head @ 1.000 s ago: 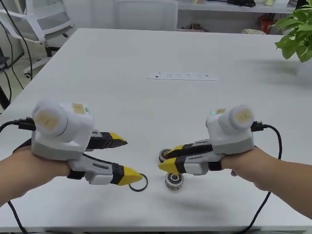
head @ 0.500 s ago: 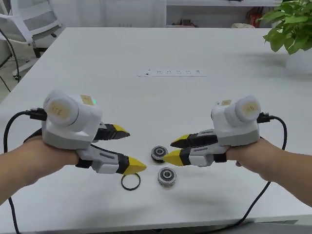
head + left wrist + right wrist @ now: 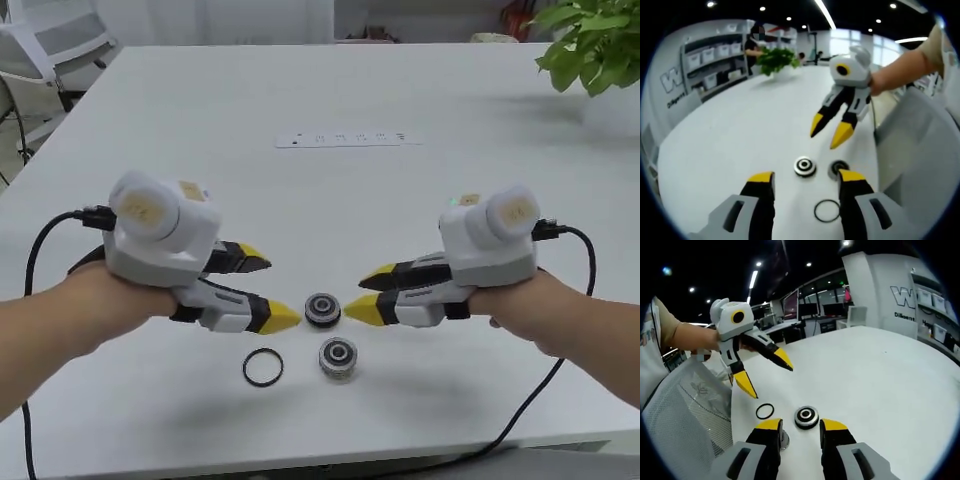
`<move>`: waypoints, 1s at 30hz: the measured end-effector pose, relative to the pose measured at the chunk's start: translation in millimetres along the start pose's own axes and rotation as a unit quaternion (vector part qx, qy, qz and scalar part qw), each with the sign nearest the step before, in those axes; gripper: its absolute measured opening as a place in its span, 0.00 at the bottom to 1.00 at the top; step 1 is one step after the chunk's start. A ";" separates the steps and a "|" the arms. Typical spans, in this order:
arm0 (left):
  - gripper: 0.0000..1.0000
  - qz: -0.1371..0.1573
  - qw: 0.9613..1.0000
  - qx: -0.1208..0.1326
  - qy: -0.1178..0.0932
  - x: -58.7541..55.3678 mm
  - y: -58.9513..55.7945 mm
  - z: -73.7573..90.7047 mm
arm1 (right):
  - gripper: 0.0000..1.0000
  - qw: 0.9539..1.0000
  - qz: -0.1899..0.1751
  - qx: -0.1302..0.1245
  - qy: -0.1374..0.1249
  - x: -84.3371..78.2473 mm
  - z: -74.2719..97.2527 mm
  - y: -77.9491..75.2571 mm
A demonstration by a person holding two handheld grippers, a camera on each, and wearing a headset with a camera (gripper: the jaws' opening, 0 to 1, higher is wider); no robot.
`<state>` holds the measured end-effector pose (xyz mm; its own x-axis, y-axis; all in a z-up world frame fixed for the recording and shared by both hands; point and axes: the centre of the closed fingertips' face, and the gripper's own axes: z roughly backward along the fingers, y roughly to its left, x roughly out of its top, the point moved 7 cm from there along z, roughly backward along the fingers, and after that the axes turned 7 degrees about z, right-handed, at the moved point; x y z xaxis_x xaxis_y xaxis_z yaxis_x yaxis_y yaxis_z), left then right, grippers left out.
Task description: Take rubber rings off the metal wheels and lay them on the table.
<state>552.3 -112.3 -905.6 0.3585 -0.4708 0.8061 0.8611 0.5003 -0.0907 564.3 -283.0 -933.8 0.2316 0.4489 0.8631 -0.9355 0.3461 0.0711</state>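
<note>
We find the left gripper [image 3: 276, 290] held by a hand low over the white surface [image 3: 400, 200], its yellow-tipped jaws apart and empty, pointing inward toward the middle of the work area. The right gripper [image 3: 360, 295] is held opposite at about the same height, its jaws also apart with nothing between them, so that the two sets of tips face each other. Between the tips, on the surface, lies the far wheel [image 3: 322, 310]; the near wheel [image 3: 338, 357] sits just beside it, toward the person. One rubber ring [image 3: 263, 367] lies flat on the surface by itself, to the left of the near wheel, close to it but not touching, below the left gripper's lower jaw. From these pictures we cannot tell whether either wheel carries a ring. In the left gripper view the far wheel [image 3: 805, 166] shows between that gripper's own jaws and the right gripper [image 3: 826, 137] hangs beyond it. In the right gripper view the near wheel [image 3: 784, 439] is partly hidden behind one jaw. Farther back on the surface we note a white power strip [image 3: 340, 139] and, at the right corner, a green plant [image 3: 590, 45], both well apart from the wheels.
</note>
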 end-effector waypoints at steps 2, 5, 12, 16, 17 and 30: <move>0.49 0.000 1.000 -0.001 0.001 -0.4 1.5 -2.9 | 0.27 1.000 0.003 -0.001 0.002 -2.1 -1.2 -2.2; 0.46 0.000 1.000 -0.004 0.002 -0.6 2.5 -8.1 | 0.27 1.000 0.001 -0.002 0.002 -4.8 -4.0 -4.9; 0.43 0.000 1.000 -0.010 0.010 -3.9 4.1 -19.7 | 0.27 1.000 0.004 -0.001 0.005 -12.3 -10.2 -8.4; 0.42 0.002 1.000 -0.013 0.013 -4.6 4.4 -26.6 | 0.27 1.000 0.005 0.000 0.008 -16.6 -13.1 -10.0; 0.42 0.002 1.000 -0.014 0.013 -4.5 4.3 -28.1 | 0.27 1.000 0.004 0.000 0.008 -17.2 -13.9 -10.3; 0.39 0.005 0.999 -0.026 0.020 -5.8 7.6 -46.7 | 0.27 1.000 0.022 0.010 0.021 -20.5 -22.7 -9.3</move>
<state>573.7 -139.7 -938.2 0.3798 -0.4948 0.7816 0.8746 0.4674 -0.1291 574.3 -276.7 -963.5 0.2011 0.4966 0.8443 -0.9499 0.3093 0.0444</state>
